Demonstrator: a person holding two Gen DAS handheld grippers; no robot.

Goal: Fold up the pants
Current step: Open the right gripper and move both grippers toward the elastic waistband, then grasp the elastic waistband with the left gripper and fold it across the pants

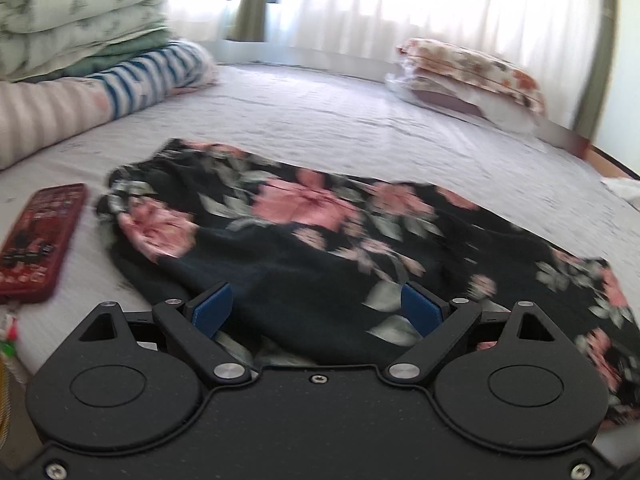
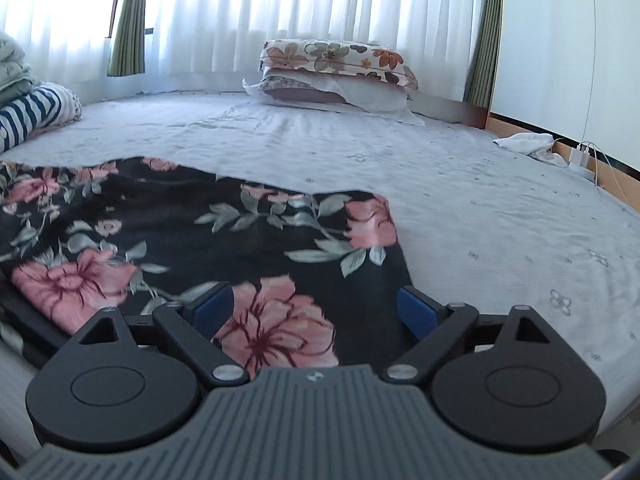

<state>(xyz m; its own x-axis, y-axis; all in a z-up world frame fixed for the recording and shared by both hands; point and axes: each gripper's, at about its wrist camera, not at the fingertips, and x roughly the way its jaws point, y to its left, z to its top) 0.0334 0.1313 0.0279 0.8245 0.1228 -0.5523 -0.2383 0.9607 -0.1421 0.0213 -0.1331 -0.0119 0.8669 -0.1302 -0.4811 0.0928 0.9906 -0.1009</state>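
Black pants with pink flowers [image 1: 312, 216] lie spread on the grey bedsheet [image 1: 360, 120], waistband bunched at the far left. My left gripper [image 1: 316, 308] is open over the pants' near edge, blue fingertips [image 1: 212, 308] wide apart with cloth between them. In the right wrist view the pants [image 2: 192, 232] show their leg end at the right. My right gripper [image 2: 316, 308] is open, its blue fingertips [image 2: 416, 308] straddling the near edge of the leg end.
A red phone [image 1: 40, 240] lies on the sheet left of the pants. Folded quilts and striped bedding [image 1: 80, 40] are stacked at the far left. Floral pillows [image 2: 332, 76] sit at the back. A white cloth and charger [image 2: 552, 148] lie at the right edge.
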